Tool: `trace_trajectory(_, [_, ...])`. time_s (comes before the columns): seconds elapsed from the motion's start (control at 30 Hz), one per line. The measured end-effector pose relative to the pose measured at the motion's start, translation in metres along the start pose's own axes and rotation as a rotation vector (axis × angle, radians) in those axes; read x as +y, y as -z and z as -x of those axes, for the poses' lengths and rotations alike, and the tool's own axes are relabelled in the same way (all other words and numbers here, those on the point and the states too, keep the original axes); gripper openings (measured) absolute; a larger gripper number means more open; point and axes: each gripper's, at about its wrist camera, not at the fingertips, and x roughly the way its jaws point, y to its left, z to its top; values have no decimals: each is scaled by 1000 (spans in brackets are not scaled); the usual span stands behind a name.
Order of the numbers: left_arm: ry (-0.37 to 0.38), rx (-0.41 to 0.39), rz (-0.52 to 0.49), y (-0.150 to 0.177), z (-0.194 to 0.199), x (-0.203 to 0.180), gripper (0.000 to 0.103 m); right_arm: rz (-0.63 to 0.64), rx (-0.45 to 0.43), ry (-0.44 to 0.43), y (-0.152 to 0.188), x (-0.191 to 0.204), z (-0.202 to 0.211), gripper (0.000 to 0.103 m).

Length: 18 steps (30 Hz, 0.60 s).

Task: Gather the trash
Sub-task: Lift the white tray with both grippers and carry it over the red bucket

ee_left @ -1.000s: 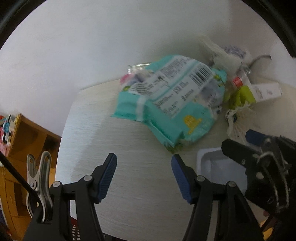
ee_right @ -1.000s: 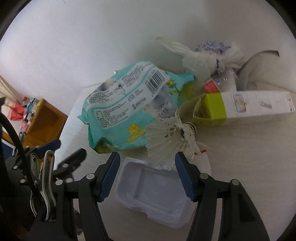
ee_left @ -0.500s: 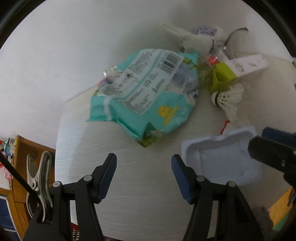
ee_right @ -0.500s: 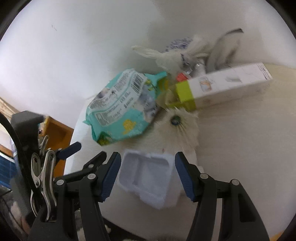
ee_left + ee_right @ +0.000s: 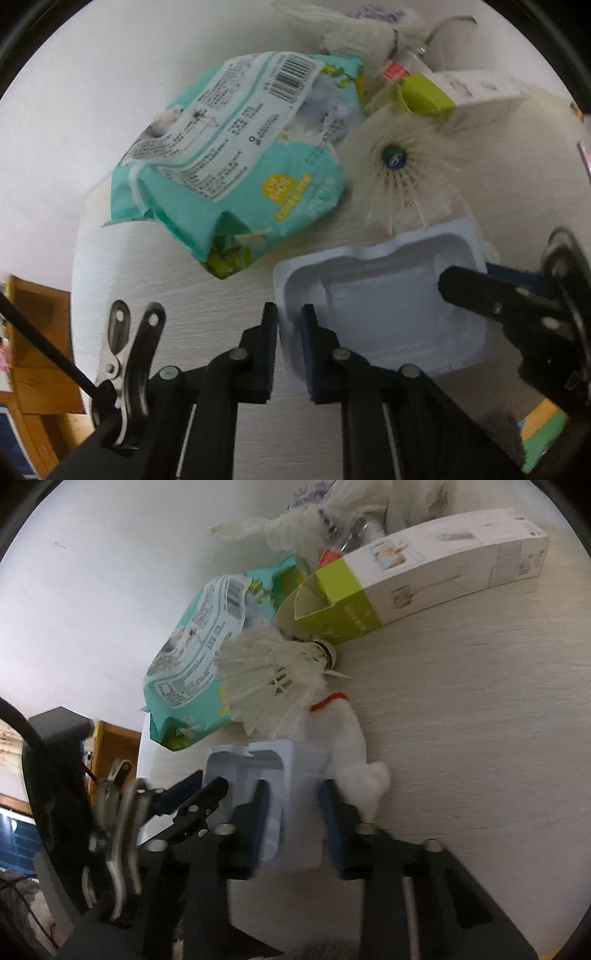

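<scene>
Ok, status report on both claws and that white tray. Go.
Left claw just closed on white plastic tray rim. Right claw just closed on its opposite end. Shuttlecock and teal wipes pack lie right behind the tray.

Colours of items on the table

Wipes pack: teal, white barcode label. Tray: pale lilac-white. Carton: white, lime-green end. Shuttlecock: white.

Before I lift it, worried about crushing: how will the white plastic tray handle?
The white plastic tray looks thin-walled and empty, so probably light. Its rim looks wavy, so it may flex or buckle under the jaws. Held at opposite ends, it could twist.
</scene>
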Motion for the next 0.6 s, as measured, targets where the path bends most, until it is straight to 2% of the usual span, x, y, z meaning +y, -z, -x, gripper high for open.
trace_trajectory(0.1, [67, -24, 47, 0, 11, 22, 8, -5, -7, 2, 0, 0, -1, 16])
trace_trajectory(0.2, [61, -65, 42, 0, 29, 30, 8, 7, -10, 1, 1, 4, 1, 14])
trace_trajectory(0.33, [48, -90, 40, 2, 43, 37, 8, 73, -12, 43, -1, 21, 7, 12])
trace_trajectory(0.6, [53, -85, 77, -3, 64, 61, 8, 94, -34, -21, -9, 42, 18, 12])
